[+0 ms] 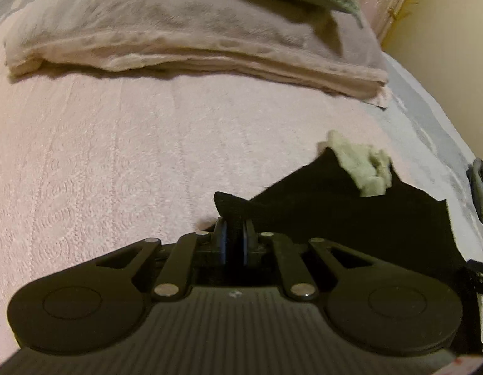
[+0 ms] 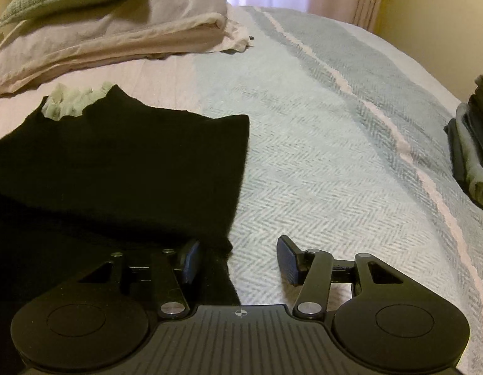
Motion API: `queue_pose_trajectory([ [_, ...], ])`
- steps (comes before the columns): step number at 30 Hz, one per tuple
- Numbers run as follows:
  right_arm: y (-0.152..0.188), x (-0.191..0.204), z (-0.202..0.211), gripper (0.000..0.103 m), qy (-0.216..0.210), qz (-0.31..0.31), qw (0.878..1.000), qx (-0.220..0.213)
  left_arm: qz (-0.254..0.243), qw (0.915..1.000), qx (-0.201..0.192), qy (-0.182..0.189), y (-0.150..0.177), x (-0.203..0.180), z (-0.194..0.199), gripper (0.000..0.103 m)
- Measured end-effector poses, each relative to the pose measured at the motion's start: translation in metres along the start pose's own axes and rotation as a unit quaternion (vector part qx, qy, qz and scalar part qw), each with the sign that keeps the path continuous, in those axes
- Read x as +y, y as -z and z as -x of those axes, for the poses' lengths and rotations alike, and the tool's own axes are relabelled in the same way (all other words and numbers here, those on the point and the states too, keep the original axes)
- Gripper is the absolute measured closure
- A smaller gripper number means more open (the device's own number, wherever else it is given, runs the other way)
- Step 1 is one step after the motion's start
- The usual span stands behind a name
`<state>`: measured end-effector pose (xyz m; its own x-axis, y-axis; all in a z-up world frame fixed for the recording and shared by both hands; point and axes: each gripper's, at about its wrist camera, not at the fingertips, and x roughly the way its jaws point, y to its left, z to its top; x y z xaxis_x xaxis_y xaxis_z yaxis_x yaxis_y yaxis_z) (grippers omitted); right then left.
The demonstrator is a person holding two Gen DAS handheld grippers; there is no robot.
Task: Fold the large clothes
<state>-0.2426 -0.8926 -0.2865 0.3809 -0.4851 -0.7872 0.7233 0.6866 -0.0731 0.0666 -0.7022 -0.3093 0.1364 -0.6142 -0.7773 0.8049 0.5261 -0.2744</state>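
Two grippers work my black knit garment (image 2: 122,162) on the bed (image 2: 319,156): my left gripper (image 1: 234,234) is clamped on a raised fold, my right gripper (image 2: 238,261) gapes at its edge — pads not touching. Pale frilly trim (image 2: 72,101) peeks out; a stack (image 2: 474,143) is cut off at the bed's right edge.

Both wrist views look steeply down, close over the bed (image 2: 319,156) — sharing the black garment (image 1: 350,212) and pillows (image 1: 179,40).

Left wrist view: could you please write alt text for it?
The left gripper is shut on a corner of the black garment lying on the pink bedspread. A folded beige blanket lies beyond.
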Motion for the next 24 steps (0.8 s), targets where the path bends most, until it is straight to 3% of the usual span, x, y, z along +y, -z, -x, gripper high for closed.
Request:
queue_pose_trajectory([
  [4, 0.003, -0.008, 0.002, 0.052, 0.003, -0.018, 1.000, -0.005, 0.011, 0.9992, 0.038, 0.003, 0.003, 0.009, -0.016, 0.091],
  [6, 0.006, -0.010, 0.005, 0.052, 0.005, -0.020, 1.000, -0.004, 0.010, 0.9993, 0.034, -0.011, 0.001, 0.011, -0.012, 0.086],
  [12, 0.010, -0.025, 0.018, 0.051, 0.015, -0.057, 0.998, 0.003, 0.003, 0.9986, 0.017, -0.051, 0.003, 0.022, 0.023, 0.088],
  [20, 0.015, -0.033, 0.031, 0.050, 0.014, -0.079, 0.997, 0.008, -0.035, 0.9985, 0.031, -0.027, 0.040, -0.019, 0.054, 0.088],
  [24, 0.027, -0.036, 0.037, 0.050, 0.015, -0.070, 0.997, 0.033, -0.034, 0.9970, 0.066, -0.018, 0.074, -0.035, 0.044, 0.087],
])
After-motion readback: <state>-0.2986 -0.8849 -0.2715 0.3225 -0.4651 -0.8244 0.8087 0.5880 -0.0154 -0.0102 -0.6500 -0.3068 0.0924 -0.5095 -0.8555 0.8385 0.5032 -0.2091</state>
